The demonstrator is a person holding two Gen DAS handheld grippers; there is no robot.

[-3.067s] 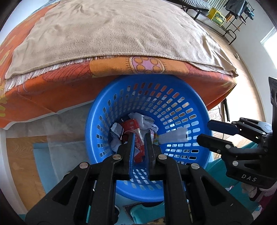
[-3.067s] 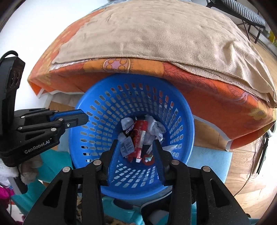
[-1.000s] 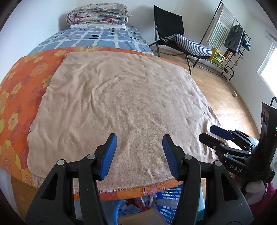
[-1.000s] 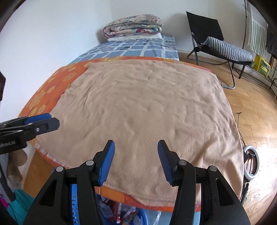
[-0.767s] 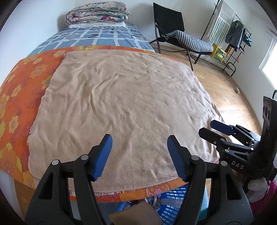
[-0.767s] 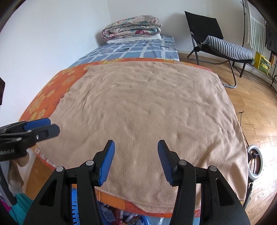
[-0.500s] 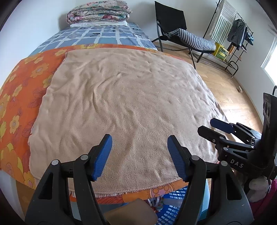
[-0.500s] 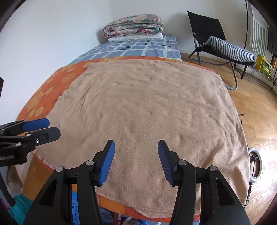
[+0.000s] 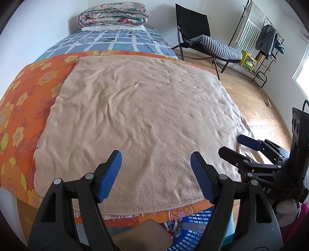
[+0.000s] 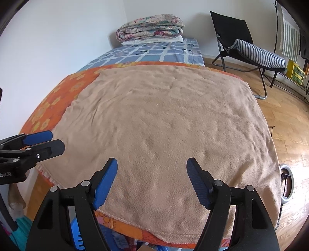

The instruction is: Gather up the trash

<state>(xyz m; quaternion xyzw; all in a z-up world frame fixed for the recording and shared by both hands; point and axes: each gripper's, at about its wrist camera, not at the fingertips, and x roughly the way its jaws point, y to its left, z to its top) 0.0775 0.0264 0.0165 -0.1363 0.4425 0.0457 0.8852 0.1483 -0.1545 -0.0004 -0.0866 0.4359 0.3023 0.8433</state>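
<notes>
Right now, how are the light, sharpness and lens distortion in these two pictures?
Left wrist view: even daylight, sharp, the beige fleece blanket bulges from fisheye bending, dark corners. Right wrist view: glare on the wooden floor at right, blanket sharp, edges curved.

Blue trash basket [image 9: 195, 227] under bed edge

We are in a lived-in bedroom at home.

Before us a bed [image 9: 119, 44] fills the room, spread with a tan blanket [image 9: 143, 119] over an orange flowered cover [image 9: 21, 100], with a folded quilt [image 9: 114, 16] stacked at twelve o'clock. At about one o'clock we see a black folding chair [image 9: 193, 32] holding a striped cushion [image 9: 220, 48], at two o'clock a clothes rack [image 9: 268, 38] hung with garments, all on wooden parquet floor [image 9: 256, 108].
</notes>
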